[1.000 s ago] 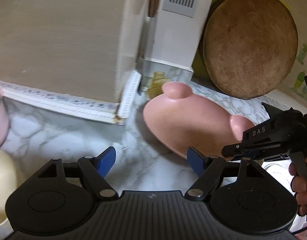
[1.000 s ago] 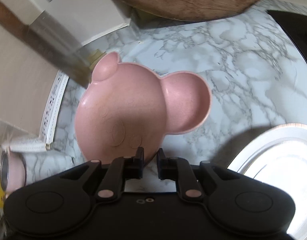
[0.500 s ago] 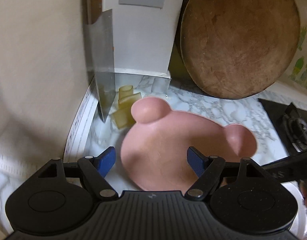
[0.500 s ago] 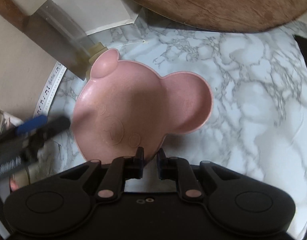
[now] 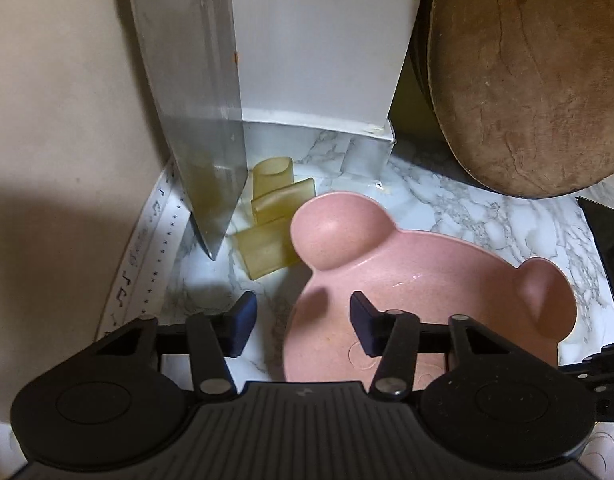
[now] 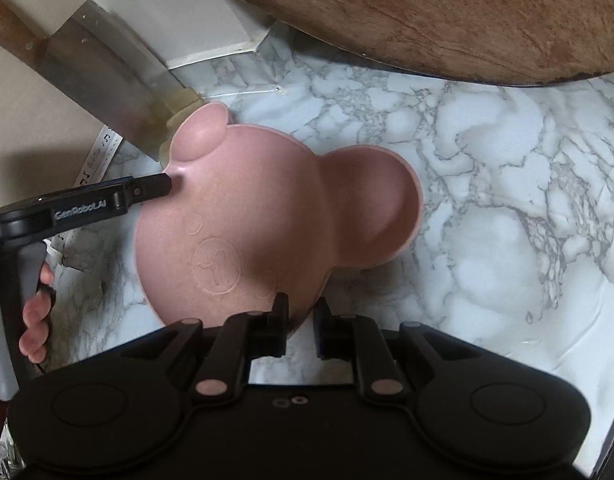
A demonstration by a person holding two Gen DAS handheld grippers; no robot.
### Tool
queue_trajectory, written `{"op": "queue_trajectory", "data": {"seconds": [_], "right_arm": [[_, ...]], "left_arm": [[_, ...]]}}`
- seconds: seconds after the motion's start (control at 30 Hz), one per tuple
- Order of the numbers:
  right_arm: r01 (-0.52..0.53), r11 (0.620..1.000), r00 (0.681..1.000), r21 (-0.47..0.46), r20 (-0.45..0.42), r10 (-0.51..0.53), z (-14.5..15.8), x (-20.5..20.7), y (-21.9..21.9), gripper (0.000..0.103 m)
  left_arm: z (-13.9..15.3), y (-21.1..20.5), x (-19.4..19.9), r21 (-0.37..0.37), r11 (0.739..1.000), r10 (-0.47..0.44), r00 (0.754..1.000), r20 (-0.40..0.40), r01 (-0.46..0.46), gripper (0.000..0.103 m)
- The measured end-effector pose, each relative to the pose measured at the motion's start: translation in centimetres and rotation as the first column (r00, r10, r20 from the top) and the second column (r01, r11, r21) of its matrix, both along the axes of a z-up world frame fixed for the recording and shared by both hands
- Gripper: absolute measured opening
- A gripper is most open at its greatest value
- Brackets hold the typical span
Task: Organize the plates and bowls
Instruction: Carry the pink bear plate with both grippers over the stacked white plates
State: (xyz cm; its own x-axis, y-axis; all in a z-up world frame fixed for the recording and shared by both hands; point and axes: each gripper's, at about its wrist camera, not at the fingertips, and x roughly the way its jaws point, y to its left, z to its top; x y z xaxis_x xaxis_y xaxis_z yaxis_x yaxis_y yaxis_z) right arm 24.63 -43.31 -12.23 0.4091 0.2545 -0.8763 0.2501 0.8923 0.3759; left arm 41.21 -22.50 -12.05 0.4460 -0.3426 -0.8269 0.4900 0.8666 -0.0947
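Observation:
A pink bear-shaped plate with two round ears is held tilted above the marble counter; it also shows in the left wrist view. My right gripper is shut on the plate's near rim. My left gripper is open, its jaws astride the plate's left rim, one finger inside the plate and one outside. In the right wrist view the left gripper's fingertip reaches the plate's rim just below the small ear.
A cleaver leans against the beige wall at the left, with yellowish plastic pieces at its tip. A white box stands behind. A round wooden board leans at the back right. A white plate's rim shows at the right.
My left gripper has swung right and forward to the plate, and its jaws now straddle the left rim. My right gripper kept its hold and lifted the plate slightly.

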Motion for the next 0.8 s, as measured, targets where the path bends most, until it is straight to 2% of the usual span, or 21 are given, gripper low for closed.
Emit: {"op": "queue_trajectory", "data": {"seconds": [0.07, 0.2, 0.27, 0.43, 0.67, 0.7, 0.8], "right_arm": [[-0.011, 1.000, 1.000, 0.002, 0.001, 0.011, 0.0, 0.1, -0.1, 0.013], [-0.012, 1.000, 1.000, 0.010, 0.005, 0.012, -0.2, 0.2, -0.6, 0.013], [-0.011, 1.000, 1.000, 0.009, 0.002, 0.011, -0.3, 0.3, -0.7, 0.013], [0.017, 1.000, 1.000, -0.007, 0.014, -0.017, -0.3, 0.1, -1.0, 0.013], [0.154, 0.987, 0.987, -0.043, 0.050, -0.152, -0.1, -0.9, -2.4, 0.011], [0.155, 0.987, 0.987, -0.041, 0.053, -0.153, -0.2, -0.9, -2.5, 0.007], [0.143, 0.987, 0.988, -0.075, 0.061, -0.139, 0.0, -1.1, -2.2, 0.007]], "left_arm": [[-0.5, -0.1, 0.4, -0.011, 1.000, 0.004, 0.999, -0.032, -0.005, 0.034], [-1.3, 0.3, 0.9, -0.056, 0.998, 0.031, 0.995, -0.097, -0.036, 0.025], [-1.5, 0.3, 1.1, -0.054, 0.998, 0.039, 0.994, -0.106, -0.045, 0.020], [-1.4, 0.7, 1.1, -0.093, 0.994, 0.050, 0.990, -0.129, -0.063, 0.014], [-1.3, 0.7, -0.2, -0.099, 0.992, 0.063, 0.991, -0.116, -0.075, 0.012], [-1.3, 0.7, -0.3, -0.102, 0.992, 0.064, 0.991, -0.121, -0.077, 0.012], [-1.3, 0.5, -1.0, -0.087, 0.994, 0.061, 0.992, -0.108, -0.070, 0.011]]}}
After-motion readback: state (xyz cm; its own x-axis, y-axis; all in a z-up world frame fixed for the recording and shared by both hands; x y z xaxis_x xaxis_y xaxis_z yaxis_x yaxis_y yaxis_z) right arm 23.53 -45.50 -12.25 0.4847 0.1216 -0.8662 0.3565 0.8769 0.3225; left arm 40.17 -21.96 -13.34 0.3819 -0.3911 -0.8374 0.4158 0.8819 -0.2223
